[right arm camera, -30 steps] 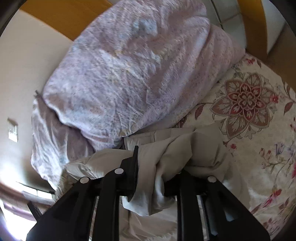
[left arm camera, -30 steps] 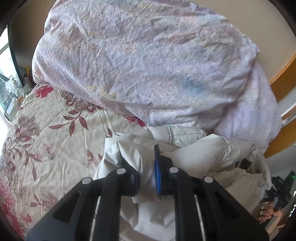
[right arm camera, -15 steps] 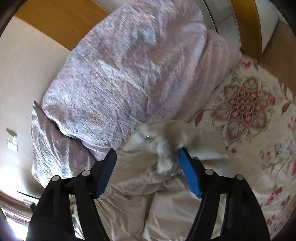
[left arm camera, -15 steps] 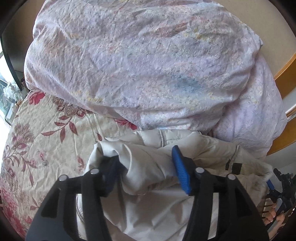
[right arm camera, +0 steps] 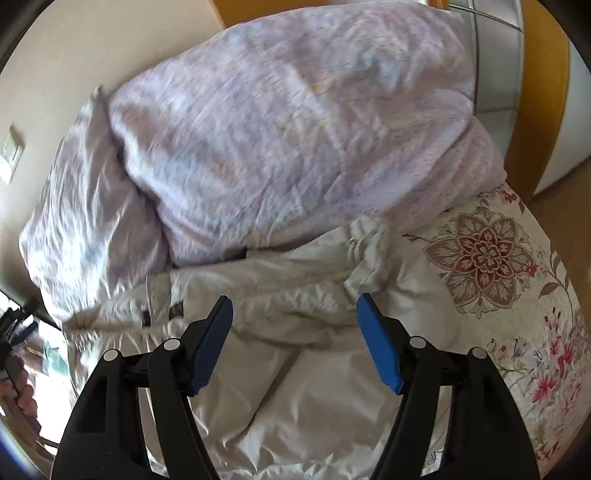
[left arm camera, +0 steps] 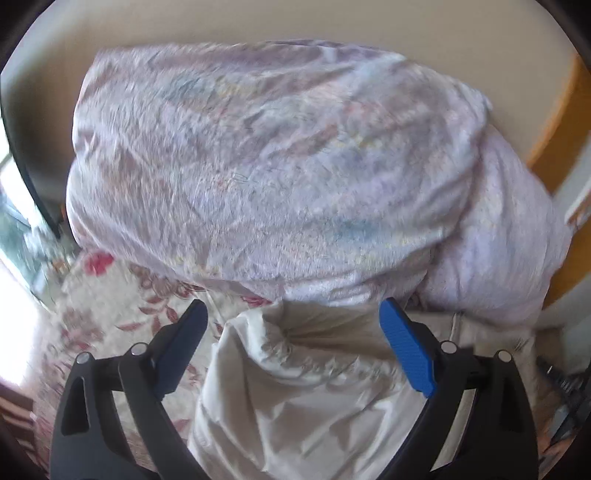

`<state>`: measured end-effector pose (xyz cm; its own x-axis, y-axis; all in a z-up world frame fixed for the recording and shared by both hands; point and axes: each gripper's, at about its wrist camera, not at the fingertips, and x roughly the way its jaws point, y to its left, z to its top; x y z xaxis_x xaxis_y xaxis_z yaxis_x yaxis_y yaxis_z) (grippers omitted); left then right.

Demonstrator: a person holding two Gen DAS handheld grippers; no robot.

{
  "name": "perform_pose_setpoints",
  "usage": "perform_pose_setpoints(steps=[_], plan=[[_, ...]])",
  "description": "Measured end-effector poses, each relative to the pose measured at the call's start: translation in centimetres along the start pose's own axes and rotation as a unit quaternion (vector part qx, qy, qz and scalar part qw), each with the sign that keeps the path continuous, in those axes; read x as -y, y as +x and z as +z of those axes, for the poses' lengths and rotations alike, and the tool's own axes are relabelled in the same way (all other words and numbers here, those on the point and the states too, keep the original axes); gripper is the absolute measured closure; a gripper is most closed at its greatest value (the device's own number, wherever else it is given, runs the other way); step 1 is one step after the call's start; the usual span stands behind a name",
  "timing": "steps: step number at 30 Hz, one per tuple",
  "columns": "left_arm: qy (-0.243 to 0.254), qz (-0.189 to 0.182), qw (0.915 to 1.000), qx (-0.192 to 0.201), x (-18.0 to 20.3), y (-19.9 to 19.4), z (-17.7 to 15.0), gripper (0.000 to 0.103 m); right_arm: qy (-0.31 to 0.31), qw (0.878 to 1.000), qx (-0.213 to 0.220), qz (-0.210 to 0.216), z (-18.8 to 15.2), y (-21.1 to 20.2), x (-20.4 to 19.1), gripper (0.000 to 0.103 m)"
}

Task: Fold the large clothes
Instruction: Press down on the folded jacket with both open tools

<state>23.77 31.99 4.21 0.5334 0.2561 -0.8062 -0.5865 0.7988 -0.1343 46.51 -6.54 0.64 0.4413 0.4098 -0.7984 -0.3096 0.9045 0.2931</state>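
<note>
Here the left gripper hangs over the cream jacket with its jaws opening, already wide, the blue pads standing clear of the cloth; the fabric lies below and between them, unpinched. The right gripper has its jaws spread too, its pads apart from the jacket, nothing gripped. The jacket lies rumpled on the bed, bunched into puffy folds, a crumpled end reaching toward the floral bedspread that shows beside it. In the left wrist view the same bedspread, cream with red leaves, lies on the other side of the jacket. Just beyond the jacket, touching its far edge, a bulky pale lilac duvet is heaped against the beige wall. A second lilac mound sits beside it. Wooden trim stands at the far edge.
</note>
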Motion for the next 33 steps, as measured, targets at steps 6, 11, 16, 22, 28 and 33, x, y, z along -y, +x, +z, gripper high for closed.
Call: perform_pose_setpoints(steps=[6,11,16,22,28,33], plan=[[0.097,0.024,0.995,-0.005,2.4,-0.4,-6.0,0.009,-0.043,0.999,-0.018,-0.005,-2.6,0.5,-1.0,0.032],[0.1,0.023,0.9935,-0.048,2.8,1.1,-10.1,0.009,-0.065,0.997,-0.038,-0.012,-5.2,1.5,-1.2,0.032],[0.097,0.031,0.9926,-0.065,2.9,2.2,-11.5,0.009,-0.073,0.996,-0.046,-0.021,-6.7,1.9,-1.3,0.032],[0.103,0.043,0.9913,-0.069,3.6,3.0,-11.7,0.009,-0.094,0.994,-0.05,-0.032,-7.7,2.2,-2.0,0.032],[0.094,0.061,0.99,-0.086,3.8,5.1,-11.8,0.008,-0.096,0.991,-0.072,-0.055,-8.0,4.6,-2.1,0.027],[0.071,0.064,0.9908,-0.096,3.4,6.8,-11.2,0.008,-0.091,0.99,-0.083,-0.07,-7.3,6.9,-1.9,0.02]])
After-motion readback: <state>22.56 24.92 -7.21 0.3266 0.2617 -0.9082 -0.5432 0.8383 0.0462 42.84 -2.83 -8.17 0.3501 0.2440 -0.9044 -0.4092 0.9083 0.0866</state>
